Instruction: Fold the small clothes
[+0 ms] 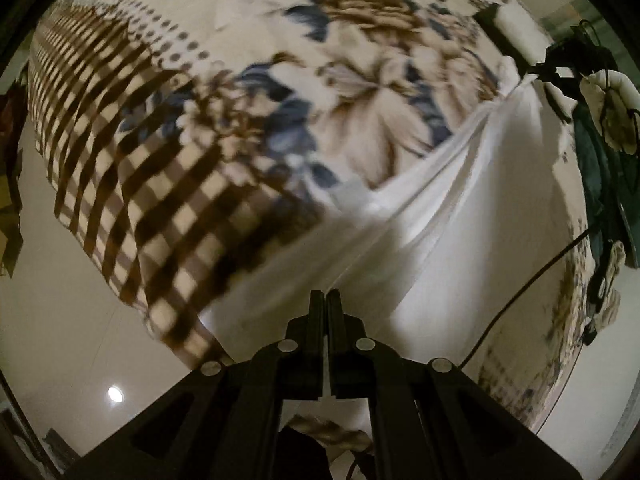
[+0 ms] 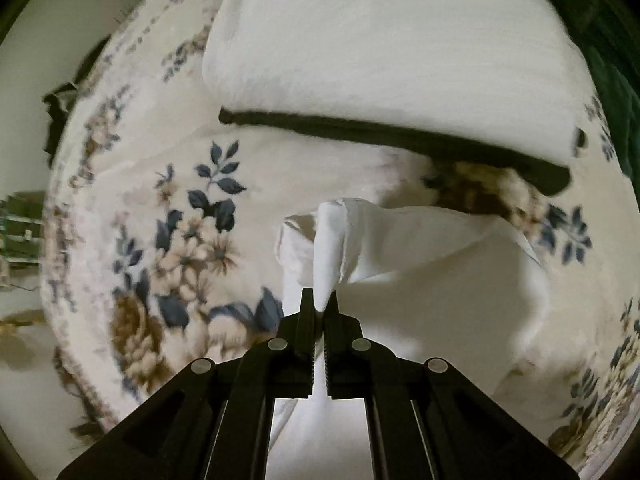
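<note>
A white cloth (image 1: 440,208) hangs stretched in a taut band above the floral bedspread (image 1: 360,92). My left gripper (image 1: 325,295) is shut on one corner of it. The band runs up and right to my right gripper (image 1: 534,73), which pinches the far corner. In the right wrist view the right gripper (image 2: 320,302) is shut on a bunched fold of the same white cloth (image 2: 420,264), which drapes off to the right over the bedspread (image 2: 180,240).
A thick folded white pile (image 2: 380,60) lies on a dark flat garment (image 2: 400,136) at the far side of the bed. Dark green fabric (image 1: 600,184) and a thin cable (image 1: 520,292) sit at the right. Pale floor (image 1: 60,320) borders the checked bed edge (image 1: 152,184).
</note>
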Demonstrator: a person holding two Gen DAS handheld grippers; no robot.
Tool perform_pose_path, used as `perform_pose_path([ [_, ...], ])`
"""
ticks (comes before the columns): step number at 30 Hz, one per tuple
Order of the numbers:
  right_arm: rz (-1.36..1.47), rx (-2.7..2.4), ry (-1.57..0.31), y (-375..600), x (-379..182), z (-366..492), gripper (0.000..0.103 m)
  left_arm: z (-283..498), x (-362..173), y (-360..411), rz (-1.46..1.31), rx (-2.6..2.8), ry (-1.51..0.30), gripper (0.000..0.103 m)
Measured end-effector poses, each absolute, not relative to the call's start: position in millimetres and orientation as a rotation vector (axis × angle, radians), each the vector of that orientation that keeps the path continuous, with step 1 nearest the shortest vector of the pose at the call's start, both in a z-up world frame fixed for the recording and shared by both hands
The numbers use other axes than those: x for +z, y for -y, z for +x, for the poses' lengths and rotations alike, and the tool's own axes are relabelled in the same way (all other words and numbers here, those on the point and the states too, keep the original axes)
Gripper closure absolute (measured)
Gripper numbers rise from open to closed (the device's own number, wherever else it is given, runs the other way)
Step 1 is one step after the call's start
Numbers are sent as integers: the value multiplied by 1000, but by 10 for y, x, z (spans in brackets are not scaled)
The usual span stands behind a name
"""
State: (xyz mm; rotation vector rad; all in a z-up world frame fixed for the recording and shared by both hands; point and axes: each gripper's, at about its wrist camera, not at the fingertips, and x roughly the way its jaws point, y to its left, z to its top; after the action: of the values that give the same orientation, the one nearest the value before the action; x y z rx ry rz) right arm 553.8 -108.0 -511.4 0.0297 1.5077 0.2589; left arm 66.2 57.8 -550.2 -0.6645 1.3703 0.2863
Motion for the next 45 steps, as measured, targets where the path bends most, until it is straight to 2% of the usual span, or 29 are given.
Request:
perform_pose_path([
  [5,-23,211,-1573,885,-5407,5578,97,616,-5737,-824,-746,275,-1450,98],
  [7,50,275,-1621,913,-5413,5546,75,520,-5798,-996,-775,291,-1496,98],
  [8,113,304,-1634,973,-5363,5505,52,470,-5799,-1088,-790,299,-1511,98],
  [9,153,310,-1627,1053,-5305,5458,42,431,-5777,-1179,-807,313,-1517,98],
  [11,230,315,-1590,1330,-5101,5254,42,415,-5701,-1294,-822,333,-1513,95],
  [14,235,272,-1575,1748,-4926,4768,41,599,-5498,-1240,-811,235,-1479,81],
  [16,227,250,-1606,2019,-4933,4321,41,783,-5418,-1043,-749,147,-1475,67],
  [18,248,226,-1650,2265,-5021,3847,41,985,-5413,-722,-634,55,-1500,59],
  [23,323,143,-1750,2690,-5457,2711,41,1074,-5752,-396,-266,92,-1629,57],
  [26,382,112,-1778,2852,-5616,2219,41,898,-5798,-815,-394,165,-1631,56],
  [28,428,114,-1776,2924,-5651,1965,41,823,-5709,-995,-369,257,-1636,59],
  [33,557,180,-1809,2893,-5723,1409,41,811,-5511,-1086,-494,176,-1619,59],
  [35,572,225,-1829,2807,-5737,1225,41,870,-5519,-910,-512,119,-1670,59],
  [39,551,292,-1793,2643,-5604,1296,41,1188,-5211,-586,-460,87,-1588,59],
  [42,506,309,-1699,2654,-5364,1656,41,1797,-4926,-359,-420,-7,-1475,58],
  [45,493,287,-1605,2749,-5175,2216,41,2601,-4835,-198,-423,-83,-1403,47],
])
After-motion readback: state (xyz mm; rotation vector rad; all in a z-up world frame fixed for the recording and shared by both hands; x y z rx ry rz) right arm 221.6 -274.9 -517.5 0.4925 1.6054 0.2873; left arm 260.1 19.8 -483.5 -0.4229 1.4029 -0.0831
